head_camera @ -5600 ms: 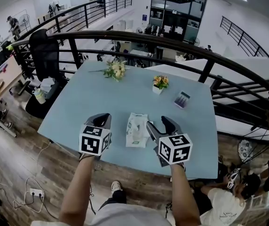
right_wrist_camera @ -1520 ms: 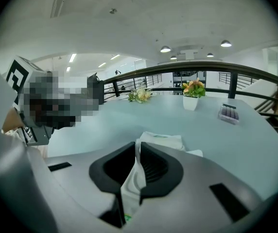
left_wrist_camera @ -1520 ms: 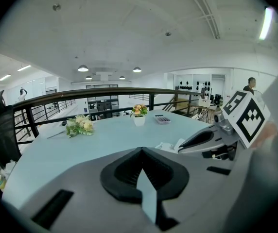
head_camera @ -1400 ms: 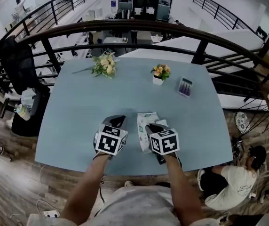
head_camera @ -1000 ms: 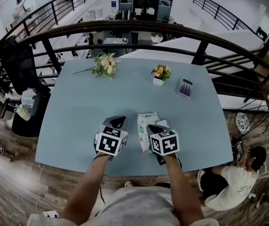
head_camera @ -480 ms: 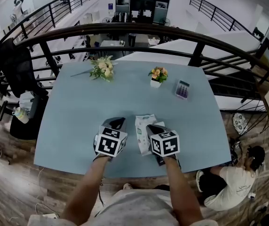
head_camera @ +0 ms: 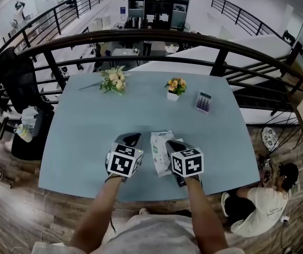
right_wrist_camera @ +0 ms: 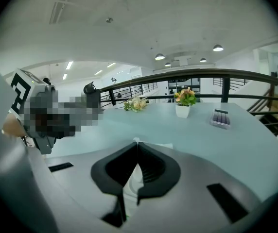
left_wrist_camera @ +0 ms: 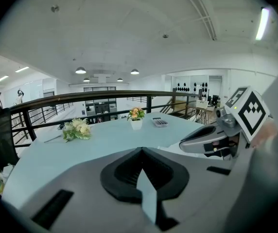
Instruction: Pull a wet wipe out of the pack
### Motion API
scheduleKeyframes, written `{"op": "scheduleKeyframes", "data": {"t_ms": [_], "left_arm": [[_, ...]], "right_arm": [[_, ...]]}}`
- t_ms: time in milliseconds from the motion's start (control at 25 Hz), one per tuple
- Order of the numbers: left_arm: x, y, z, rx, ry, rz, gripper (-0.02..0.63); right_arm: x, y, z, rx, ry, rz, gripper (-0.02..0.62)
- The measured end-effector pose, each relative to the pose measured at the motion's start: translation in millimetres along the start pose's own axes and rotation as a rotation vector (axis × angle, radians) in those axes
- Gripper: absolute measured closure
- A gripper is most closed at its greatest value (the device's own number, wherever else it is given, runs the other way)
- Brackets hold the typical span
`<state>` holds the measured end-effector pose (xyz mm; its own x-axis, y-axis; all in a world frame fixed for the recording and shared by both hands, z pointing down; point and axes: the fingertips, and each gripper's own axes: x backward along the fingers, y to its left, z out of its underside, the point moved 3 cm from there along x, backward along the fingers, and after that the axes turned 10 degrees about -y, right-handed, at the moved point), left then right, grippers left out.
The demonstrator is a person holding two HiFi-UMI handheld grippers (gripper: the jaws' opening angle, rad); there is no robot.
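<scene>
Pack [head_camera: 158, 150] near table's [head_camera: 114, 110] front edge.

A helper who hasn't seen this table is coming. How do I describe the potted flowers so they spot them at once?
Start at the pale blue table by the dark railing. Near its far edge, the potted flowers are the middle of three things. Unlike the loose bouquet lying to their left, they stand upright, orange blooms in a small white pot.

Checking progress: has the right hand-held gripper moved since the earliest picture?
Yes. The right hand-held gripper moved forward from the table's near edge and left onto the pack.
</scene>
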<state>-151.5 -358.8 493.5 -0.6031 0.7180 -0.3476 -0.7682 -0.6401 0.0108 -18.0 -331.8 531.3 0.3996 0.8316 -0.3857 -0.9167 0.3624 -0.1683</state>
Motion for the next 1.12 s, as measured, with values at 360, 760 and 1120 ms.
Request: {"op": "scheduleKeyframes", "data": {"t_ms": [360,760,1120], "left_arm": [[-1,-4,-8,-0.001,-0.012,-0.03,0.611],[-3,-11,-19,0.009,-0.027,-0.079,0.611],[1,-13,-21,0.017,-0.023,-0.122,0.611]], "right_arm": [[8,-11,-12,-0.005,-0.041,-0.011,0.589],[14,-21,-27,0.028,-0.06,-0.054,0.589],[15,-23,-34,0.037,-0.072,-0.097,0.589]]}}
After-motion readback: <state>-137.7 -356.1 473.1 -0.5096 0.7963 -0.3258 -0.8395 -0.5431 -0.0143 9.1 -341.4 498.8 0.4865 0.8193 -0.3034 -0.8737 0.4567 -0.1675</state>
